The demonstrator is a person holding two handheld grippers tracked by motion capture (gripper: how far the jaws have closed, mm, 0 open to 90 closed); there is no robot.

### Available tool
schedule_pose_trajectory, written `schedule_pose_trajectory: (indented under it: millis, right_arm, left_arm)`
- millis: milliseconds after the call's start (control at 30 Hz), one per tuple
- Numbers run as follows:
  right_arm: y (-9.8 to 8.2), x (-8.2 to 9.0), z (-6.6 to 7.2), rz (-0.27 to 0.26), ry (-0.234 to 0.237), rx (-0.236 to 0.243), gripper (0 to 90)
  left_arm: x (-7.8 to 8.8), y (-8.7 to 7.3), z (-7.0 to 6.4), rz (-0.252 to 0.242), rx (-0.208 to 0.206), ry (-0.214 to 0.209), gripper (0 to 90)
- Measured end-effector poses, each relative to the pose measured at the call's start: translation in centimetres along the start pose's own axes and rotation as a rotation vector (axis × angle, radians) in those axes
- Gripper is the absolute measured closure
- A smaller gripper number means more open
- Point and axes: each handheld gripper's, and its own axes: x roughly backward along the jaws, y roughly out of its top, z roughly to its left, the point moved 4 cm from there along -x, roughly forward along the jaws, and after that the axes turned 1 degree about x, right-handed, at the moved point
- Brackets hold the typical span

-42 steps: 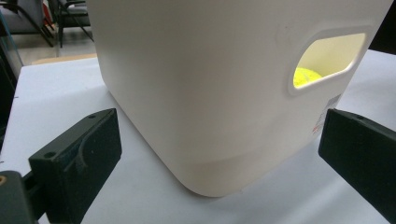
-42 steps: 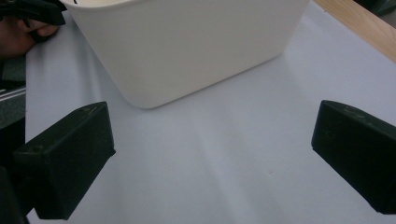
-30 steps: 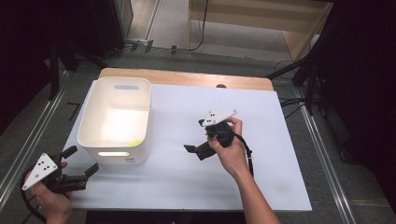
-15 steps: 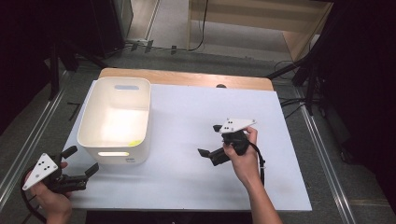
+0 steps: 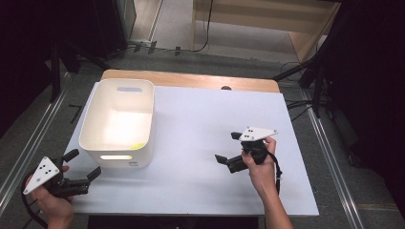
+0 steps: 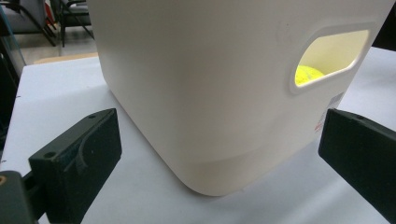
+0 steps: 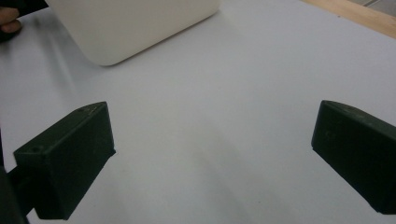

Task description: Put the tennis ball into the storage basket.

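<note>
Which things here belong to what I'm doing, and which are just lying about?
In the job:
white bin, with its handle cutout facing the left gripper
yellow object inside the bin, seen through the cutout
right gripper, open over bare table

Just there:
white table top
wooden board at the far edge
cables on the floor

My work surface is a white table top (image 5: 200,124) with a wooden strip (image 5: 191,80) exposed along its far edge. Grey floor (image 5: 43,129) surrounds it, with metal rails (image 5: 329,157) on both sides. Beyond stands a light wooden cabinet (image 5: 267,19). Black cables (image 5: 207,28) trail across the floor. The surroundings are dark.
</note>
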Motion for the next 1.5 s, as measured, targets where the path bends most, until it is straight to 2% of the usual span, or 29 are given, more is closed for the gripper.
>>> schedule_pose_trajectory:
  millis: [700, 767, 1100, 1200, 1500]
  right_arm:
    - [-3.6, 2.5, -1.6, -0.027, -0.067, -0.061, 0.0]
    - [-4.1, 2.9, -1.7, -0.029, -0.075, -0.08, 0.0]
    - [-6.0, 3.9, -2.3, -0.039, -0.101, -0.099, 0.0]
    - [-6.9, 4.4, -2.5, -0.055, -0.114, -0.121, 0.0]
    - [-8.6, 5.4, -2.9, -0.076, -0.135, -0.143, 0.0]
  left_arm:
    - [0.0, 0.0, 0.0, 0.003, -0.002, 0.002, 0.0]
    - [0.0, 0.0, 0.0, 0.003, -0.003, 0.002, 0.0]
    - [0.1, 0.0, 0.0, 0.002, 0.0, 0.003, 0.0]
    - [0.1, 0.0, 0.0, -0.001, -0.001, 0.005, 0.0]
    - [0.1, 0.0, -0.1, 0.0, -0.003, 0.006, 0.0]
